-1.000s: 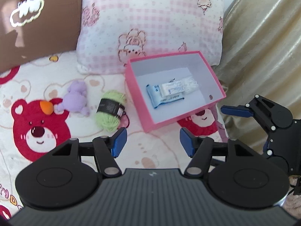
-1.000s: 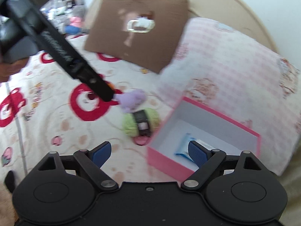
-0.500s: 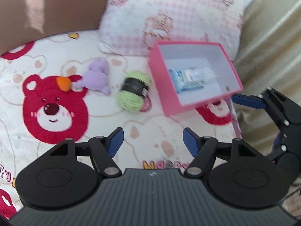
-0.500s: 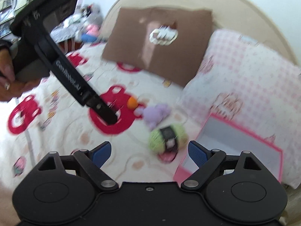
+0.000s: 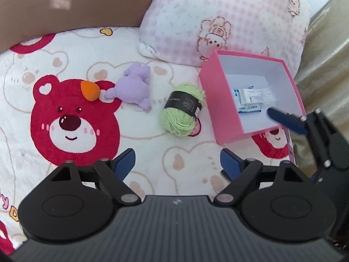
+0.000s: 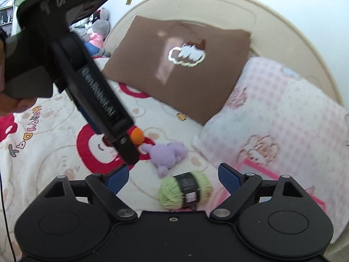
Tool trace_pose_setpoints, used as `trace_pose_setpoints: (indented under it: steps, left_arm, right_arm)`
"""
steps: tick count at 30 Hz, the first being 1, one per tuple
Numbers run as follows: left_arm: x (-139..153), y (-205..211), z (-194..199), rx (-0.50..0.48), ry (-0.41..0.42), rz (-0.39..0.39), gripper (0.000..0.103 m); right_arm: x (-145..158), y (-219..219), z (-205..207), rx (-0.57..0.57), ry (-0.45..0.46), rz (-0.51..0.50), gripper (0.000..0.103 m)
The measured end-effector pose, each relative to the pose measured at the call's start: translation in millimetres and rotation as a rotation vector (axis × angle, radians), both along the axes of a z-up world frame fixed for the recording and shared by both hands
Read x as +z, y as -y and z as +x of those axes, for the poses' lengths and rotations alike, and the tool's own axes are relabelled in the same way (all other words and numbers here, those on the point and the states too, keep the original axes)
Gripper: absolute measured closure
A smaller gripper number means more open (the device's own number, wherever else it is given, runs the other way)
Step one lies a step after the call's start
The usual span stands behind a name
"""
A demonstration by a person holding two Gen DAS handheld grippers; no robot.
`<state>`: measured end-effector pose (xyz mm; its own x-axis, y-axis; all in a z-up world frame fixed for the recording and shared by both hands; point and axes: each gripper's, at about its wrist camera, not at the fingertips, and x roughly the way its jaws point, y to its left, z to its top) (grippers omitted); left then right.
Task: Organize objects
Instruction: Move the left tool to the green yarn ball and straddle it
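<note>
Yarn ball (image 5: pixel 182 115) lies loose ahead of our left gripper (image 5: pixel 176 163), whose empty jaws are opening, beside the pink box (image 5: pixel 224 118); right gripper (image 6: pixel 172 178) hovers wide, empty, yarn between its fingertips.

in my left view the sponge (image 5: pixel 89 90) touches the plush (image 5: pixel 133 86) mid-frame left; the yarn (image 5: pixel 182 109) lies right of it, beside the box (image 5: pixel 220 113), packets (image 5: pixel 253 97) inside; pillow (image 5: pixel 220 19) above.
</note>
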<state>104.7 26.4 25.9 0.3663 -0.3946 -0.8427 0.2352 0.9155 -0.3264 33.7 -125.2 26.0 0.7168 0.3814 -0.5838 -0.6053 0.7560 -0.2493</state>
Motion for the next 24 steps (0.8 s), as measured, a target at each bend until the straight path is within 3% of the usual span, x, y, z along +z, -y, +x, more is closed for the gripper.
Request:
trace_pose_setpoints:
  steps: [3, 7, 10, 18, 24]
  left_arm:
    - [-12, -8, 7, 0.034, 0.012, -0.017, 0.005]
    - [-27, -17, 20, 0.067, 0.038, -0.033, 0.005]
    - [-34, -18, 28, 0.039, 0.070, -0.051, 0.002]
    - [-50, -4, 38, -0.070, 0.141, -0.061, 0.002]
    - [-64, 5, 53, -0.091, 0.174, -0.078, 0.002]
  right_arm:
    - [-14, -8, 10, -0.009, -0.023, 0.002, 0.012]
    - [-22, -16, 20, 0.014, -0.007, -0.011, 0.012]
    - [-22, -17, 30, 0.018, -0.006, 0.001, 0.012]
    - [-61, -20, 53, -0.182, -0.131, 0.103, 0.012]
    - [-89, -20, 60, -0.262, -0.096, 0.118, 0.012]
